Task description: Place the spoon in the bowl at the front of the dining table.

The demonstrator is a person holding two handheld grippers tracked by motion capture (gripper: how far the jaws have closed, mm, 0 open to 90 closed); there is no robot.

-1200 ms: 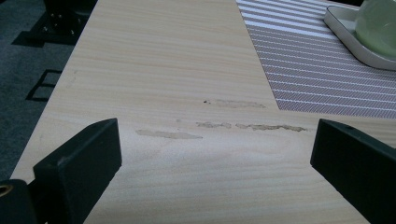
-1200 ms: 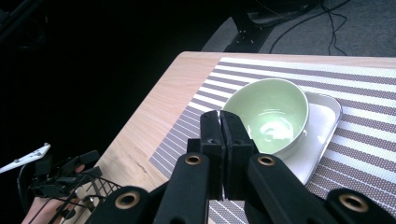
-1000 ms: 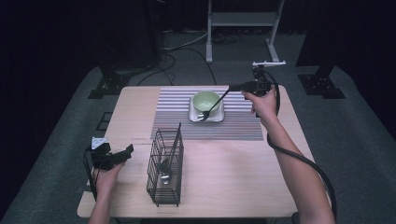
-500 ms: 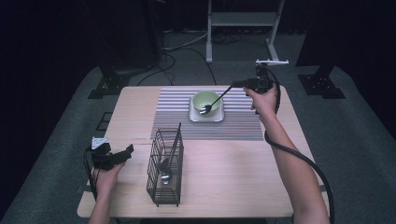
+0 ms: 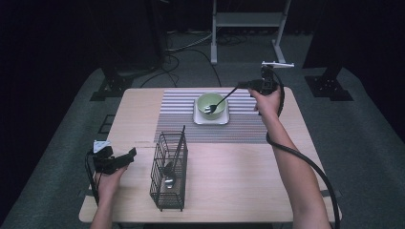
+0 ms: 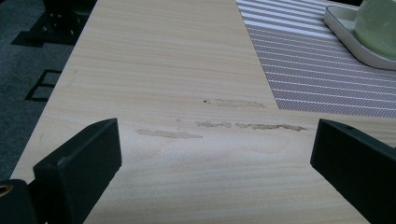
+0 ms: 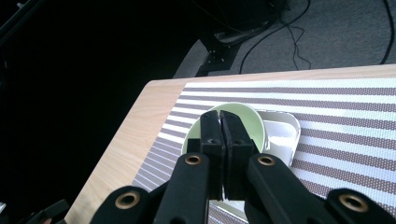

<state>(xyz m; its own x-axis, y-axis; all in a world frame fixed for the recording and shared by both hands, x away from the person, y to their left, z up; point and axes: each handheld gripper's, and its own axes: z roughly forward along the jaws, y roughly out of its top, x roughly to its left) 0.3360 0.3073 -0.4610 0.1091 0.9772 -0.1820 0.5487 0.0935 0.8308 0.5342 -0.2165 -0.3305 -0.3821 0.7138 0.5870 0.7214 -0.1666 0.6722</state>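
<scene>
The right gripper (image 5: 243, 86), jaws closed on a spoon's (image 5: 220, 101) handle, holds it slanting down-left from the claw with its head inside the green bowl (image 5: 211, 105), while the left gripper (image 5: 125, 156) waits open, far away.

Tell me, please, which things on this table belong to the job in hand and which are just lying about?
In the job:
- spoon, held by the shut right gripper, its end in the bowl
- green bowl
- white square plate under the bowl

Lying about:
- black wire caddy with utensils in it
- striped placemat
- left gripper, open, apart from everything
</scene>
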